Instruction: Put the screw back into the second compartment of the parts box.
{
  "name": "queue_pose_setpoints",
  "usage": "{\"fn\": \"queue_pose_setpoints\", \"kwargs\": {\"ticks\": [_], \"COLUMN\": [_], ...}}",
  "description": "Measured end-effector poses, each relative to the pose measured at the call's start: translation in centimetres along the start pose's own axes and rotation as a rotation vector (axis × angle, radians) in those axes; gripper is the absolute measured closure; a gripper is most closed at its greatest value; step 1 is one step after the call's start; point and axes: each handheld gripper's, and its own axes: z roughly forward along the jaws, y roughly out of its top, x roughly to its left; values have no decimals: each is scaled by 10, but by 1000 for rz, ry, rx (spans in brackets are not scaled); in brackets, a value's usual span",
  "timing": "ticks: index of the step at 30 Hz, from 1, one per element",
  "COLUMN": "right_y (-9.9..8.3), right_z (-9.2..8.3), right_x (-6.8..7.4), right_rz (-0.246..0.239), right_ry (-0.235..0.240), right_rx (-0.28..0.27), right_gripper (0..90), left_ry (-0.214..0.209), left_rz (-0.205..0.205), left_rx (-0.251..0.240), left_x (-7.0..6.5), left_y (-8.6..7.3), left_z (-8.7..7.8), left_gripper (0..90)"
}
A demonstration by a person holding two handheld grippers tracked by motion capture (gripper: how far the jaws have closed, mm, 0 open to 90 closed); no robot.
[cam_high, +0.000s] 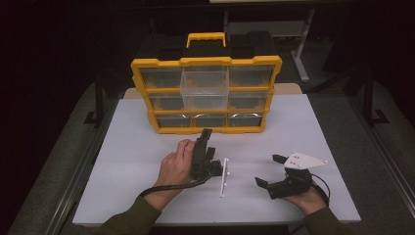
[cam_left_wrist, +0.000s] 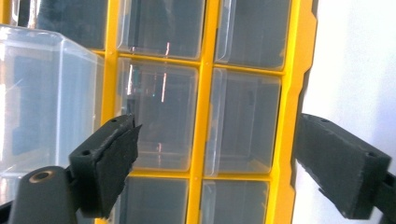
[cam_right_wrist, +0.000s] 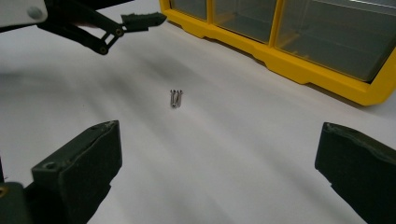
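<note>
Facing the yellow drawer organizer that stands upright at the far side of the white table, I judge I'm between pick-ups — its clear drawer juts out, waiting. My left gripper sits low before the bottom row, jaws wide, nothing between them. My right gripper rests open and empty too. The small screws lie ahead of it on bare table; nothing blocks them — next I'd pinch them finely.
</note>
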Motion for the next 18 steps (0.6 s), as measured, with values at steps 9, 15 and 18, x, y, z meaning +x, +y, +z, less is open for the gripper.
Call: {"fn": "queue_pose_setpoints", "kwargs": {"ticks": [9,15,18], "right_y": [0,0,0], "right_z": [0,0,0], "right_x": [0,0,0], "right_rz": [-3,-2,-1], "right_ry": [1,1,0], "right_rx": [-3,-4,-3], "right_gripper": [0,0,0], "left_ry": [-33,-53,-58], "left_rz": [-9,-41,-55], "left_rx": [14,34,38], "left_x": [-16,-21,-21], "left_y": [1,-4,-5], "left_z": [4,9,10], "left_gripper": [43,0,0]}}
